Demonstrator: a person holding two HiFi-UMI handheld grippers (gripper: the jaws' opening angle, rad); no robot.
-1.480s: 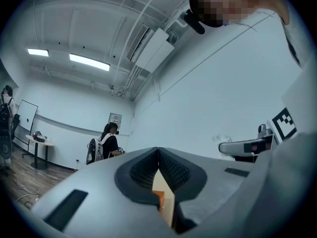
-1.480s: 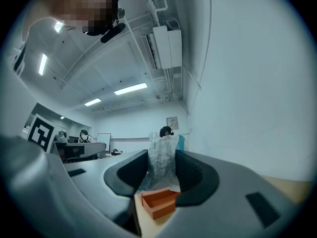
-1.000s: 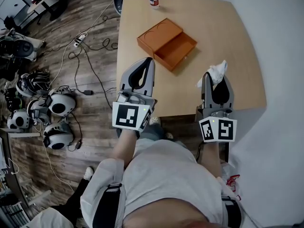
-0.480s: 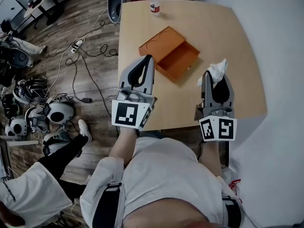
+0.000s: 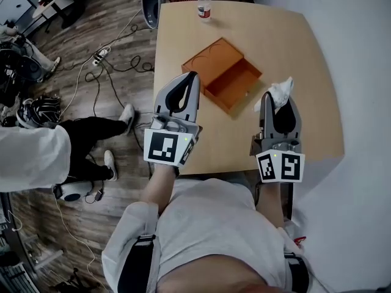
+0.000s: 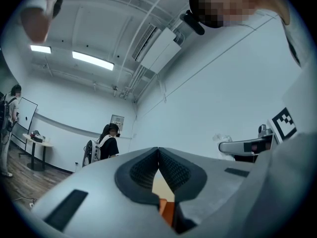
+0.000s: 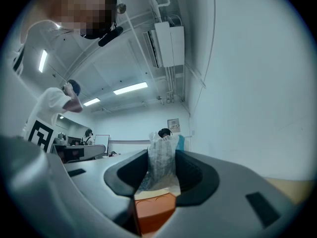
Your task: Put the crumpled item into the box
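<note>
Research lab or workroom: loose cables [image 5: 125, 63] and power strip [image 5: 98, 58] on wood floor [image 5: 122, 29] at left, helmet [image 5: 36, 110] nearby, strip lights [image 6: 91, 60] overhead, far person [image 6: 106, 144] wearing headset.

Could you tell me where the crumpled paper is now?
Head view, right side: the crumpled paper is clamped in the right gripper above the table, just right of the orange box.

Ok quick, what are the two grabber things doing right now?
Left gripper: closed, empty.
Right gripper: closed on the crumpled wrapper.
</note>
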